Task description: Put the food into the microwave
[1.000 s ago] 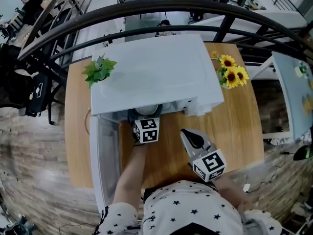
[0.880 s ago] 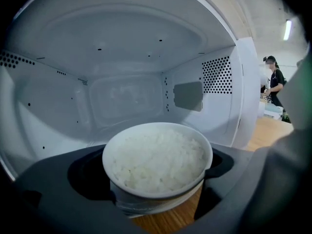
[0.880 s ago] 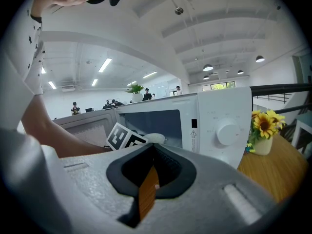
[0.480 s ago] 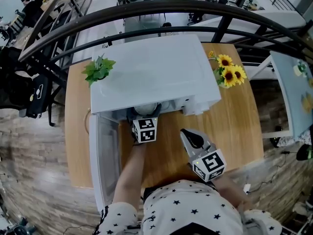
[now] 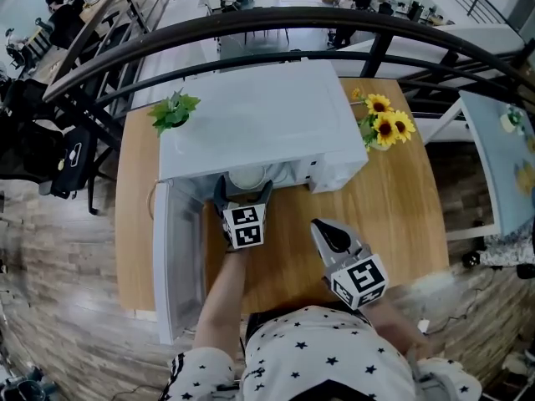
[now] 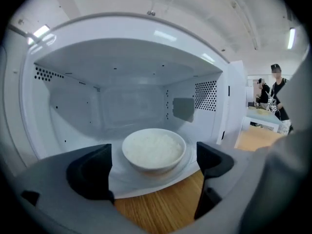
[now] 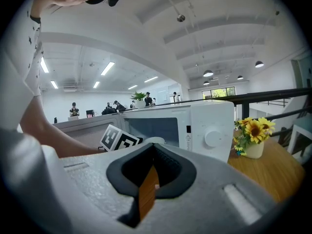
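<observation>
A white bowl of rice [image 6: 153, 150] sits on the round glass plate [image 6: 187, 165] inside the white microwave [image 5: 259, 119], whose door [image 5: 178, 257] hangs open to the left. My left gripper [image 6: 153, 174] is open just outside the cavity's mouth, its jaws wide on either side of the bowl and apart from it. In the head view the left gripper [image 5: 243, 189] is at the oven's front, with the bowl [image 5: 248, 175] just beyond it. My right gripper [image 5: 323, 230] is shut and empty above the wooden table [image 5: 401, 215], right of the left one.
A small green plant [image 5: 174, 111] stands at the microwave's back left and a vase of sunflowers [image 5: 383, 126] at its right. The microwave's dial [image 7: 213, 138] faces the right gripper. A black railing [image 5: 276, 19] curves behind the table. People stand far off.
My left gripper has drawn back a little from the microwave's mouth, and the bowl stays inside. The right gripper has held its place.
</observation>
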`<action>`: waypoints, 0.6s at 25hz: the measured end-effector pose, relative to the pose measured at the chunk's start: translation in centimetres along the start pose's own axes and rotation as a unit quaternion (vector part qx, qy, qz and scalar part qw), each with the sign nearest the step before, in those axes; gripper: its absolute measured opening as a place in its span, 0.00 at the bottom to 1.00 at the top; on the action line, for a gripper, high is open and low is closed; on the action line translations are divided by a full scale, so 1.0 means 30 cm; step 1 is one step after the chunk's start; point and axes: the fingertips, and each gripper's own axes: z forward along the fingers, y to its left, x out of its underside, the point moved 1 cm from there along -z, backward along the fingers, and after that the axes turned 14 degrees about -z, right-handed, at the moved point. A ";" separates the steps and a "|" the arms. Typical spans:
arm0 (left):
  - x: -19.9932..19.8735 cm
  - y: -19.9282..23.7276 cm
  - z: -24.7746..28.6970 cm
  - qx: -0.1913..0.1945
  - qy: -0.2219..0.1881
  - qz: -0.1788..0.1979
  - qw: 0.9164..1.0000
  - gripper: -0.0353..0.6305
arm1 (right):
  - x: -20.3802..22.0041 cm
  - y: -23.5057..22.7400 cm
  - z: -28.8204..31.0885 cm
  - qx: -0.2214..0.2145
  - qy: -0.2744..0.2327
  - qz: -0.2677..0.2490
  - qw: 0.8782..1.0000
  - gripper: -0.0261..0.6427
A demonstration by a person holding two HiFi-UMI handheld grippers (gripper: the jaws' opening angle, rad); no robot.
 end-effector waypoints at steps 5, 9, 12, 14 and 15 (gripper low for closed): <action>0.002 -0.047 -0.091 0.005 0.000 -0.008 1.000 0.85 | -0.004 0.010 -0.068 -0.001 -0.011 -0.006 1.000 0.05; 0.001 -0.113 -0.182 0.016 -0.010 -0.007 1.000 0.85 | -0.011 0.012 -0.134 -0.001 -0.020 -0.008 1.000 0.05; -0.003 -0.154 -0.251 0.019 -0.025 -0.007 0.999 0.85 | -0.007 0.020 -0.186 -0.003 -0.026 -0.010 1.000 0.05; -0.008 -0.183 -0.298 0.022 -0.034 -0.010 0.999 0.85 | -0.002 0.028 -0.221 -0.005 -0.029 -0.013 0.999 0.05; -0.009 -0.198 -0.321 0.023 -0.039 -0.012 0.999 0.85 | 0.001 0.034 -0.238 -0.007 -0.030 -0.014 0.999 0.05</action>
